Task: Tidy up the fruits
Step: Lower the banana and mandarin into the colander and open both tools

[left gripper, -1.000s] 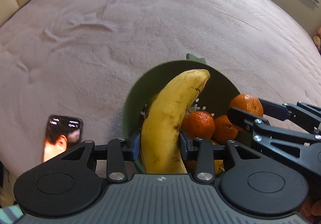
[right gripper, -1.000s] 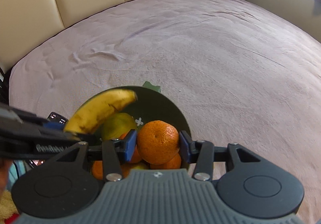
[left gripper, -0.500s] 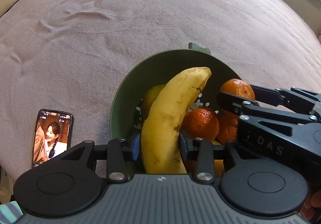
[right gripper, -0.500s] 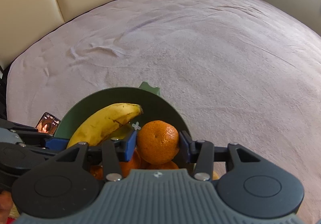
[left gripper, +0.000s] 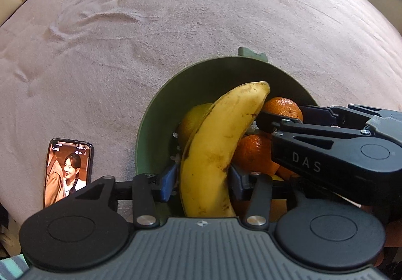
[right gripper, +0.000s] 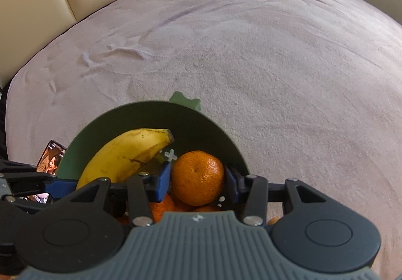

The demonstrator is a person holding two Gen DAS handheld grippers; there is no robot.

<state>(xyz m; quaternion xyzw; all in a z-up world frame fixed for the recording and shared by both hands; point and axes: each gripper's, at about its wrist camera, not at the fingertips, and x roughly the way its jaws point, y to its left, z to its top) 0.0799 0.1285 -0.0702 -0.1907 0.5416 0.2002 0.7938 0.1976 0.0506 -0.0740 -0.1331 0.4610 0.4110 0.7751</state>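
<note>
Pink bedspread point(right gripper: 276, 54) carries the green bowl point(left gripper: 201, 79), where the left hand-held gripper point(left gripper: 201, 179), its jaws just opening around the banana point(left gripper: 213, 144), should release fully, while the right hand-held gripper point(right gripper: 198, 179), clamped on the mandarin point(right gripper: 197, 177), lowers it gently beside.

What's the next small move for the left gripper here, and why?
Probably lift the left gripper clear. Its jaws have just been opening, a gap shows beside the banana, which already lies in the green bowl on the other fruit.
</note>
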